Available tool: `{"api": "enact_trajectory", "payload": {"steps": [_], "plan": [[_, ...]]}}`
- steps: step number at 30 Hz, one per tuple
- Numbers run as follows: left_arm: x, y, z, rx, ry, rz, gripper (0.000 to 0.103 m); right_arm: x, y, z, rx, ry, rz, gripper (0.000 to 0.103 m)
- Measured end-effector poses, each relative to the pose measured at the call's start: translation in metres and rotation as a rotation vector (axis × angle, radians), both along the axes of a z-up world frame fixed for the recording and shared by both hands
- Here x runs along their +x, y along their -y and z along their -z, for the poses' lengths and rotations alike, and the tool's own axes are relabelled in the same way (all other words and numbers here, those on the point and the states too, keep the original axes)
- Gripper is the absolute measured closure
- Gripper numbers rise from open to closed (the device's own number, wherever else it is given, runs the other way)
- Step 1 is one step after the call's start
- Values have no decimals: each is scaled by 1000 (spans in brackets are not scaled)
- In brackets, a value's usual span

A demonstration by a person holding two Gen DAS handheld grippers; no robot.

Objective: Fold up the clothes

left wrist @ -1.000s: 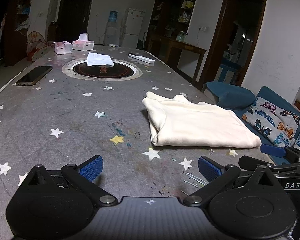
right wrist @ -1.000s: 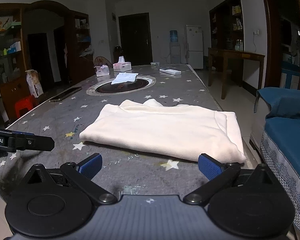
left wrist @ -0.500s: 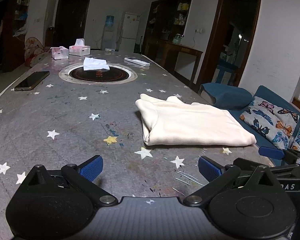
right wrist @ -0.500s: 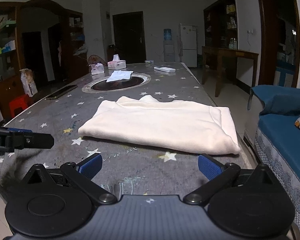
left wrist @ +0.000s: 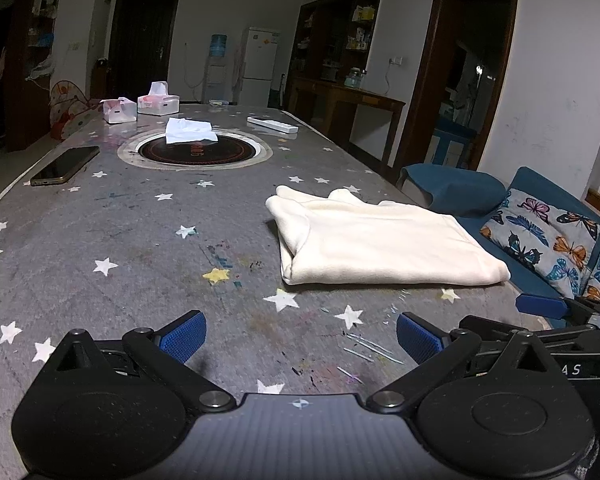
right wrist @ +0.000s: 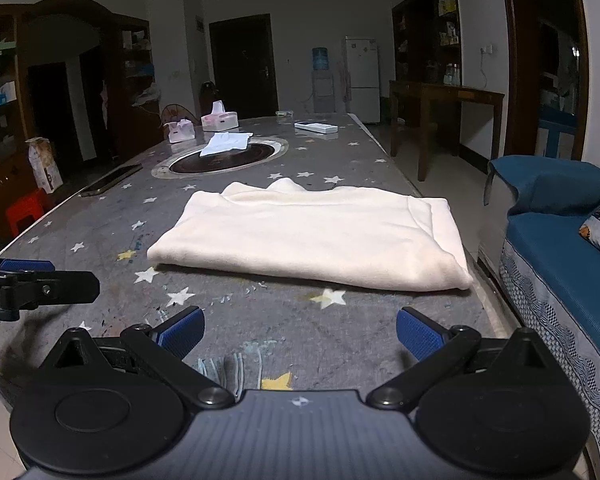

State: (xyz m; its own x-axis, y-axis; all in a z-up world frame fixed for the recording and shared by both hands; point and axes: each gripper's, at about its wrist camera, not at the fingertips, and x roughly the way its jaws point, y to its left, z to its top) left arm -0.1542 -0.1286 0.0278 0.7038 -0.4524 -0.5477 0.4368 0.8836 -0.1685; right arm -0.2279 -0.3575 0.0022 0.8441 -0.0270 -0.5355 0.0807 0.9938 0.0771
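A cream garment [left wrist: 380, 244] lies folded into a flat rectangle on the grey star-patterned table [left wrist: 140, 232], near its right edge. It also shows in the right wrist view [right wrist: 312, 236]. My left gripper [left wrist: 300, 334] is open and empty, held back from the garment's near left corner. My right gripper [right wrist: 298, 330] is open and empty, in front of the garment's near edge. The right gripper's blue fingertip [left wrist: 540, 306] shows at the right of the left wrist view. The left gripper's fingers [right wrist: 40, 280] show at the left of the right wrist view.
A round inset hotplate [left wrist: 196, 150] with a white cloth [left wrist: 188, 130] sits mid-table. A phone [left wrist: 66, 165] lies at the left edge. Two tissue boxes [left wrist: 158, 102] and a white remote [left wrist: 272, 125] lie at the far end. A blue sofa [right wrist: 560, 248] stands beside the table's right edge.
Both grippers have drawn back from the garment toward the table's near end and risen slightly. The garment has not moved. Both stay open.
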Motion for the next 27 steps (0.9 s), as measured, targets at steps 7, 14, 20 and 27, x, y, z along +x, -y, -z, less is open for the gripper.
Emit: {"api": "enact_trajectory", "payload": {"steps": [7, 14, 20, 27], "plan": [[-2, 3, 0, 3, 2, 4, 0, -1, 0, -2, 8, 7, 12, 0], [-2, 6, -1, 12, 2, 5, 0, -1, 2, -2, 12, 11, 17, 0], [0, 9, -1, 20, 2, 10, 0, 0, 5, -4, 13, 21, 30, 0], [2, 12, -2, 26, 3, 14, 0, 3, 3, -5, 12, 12, 22, 0]]}}
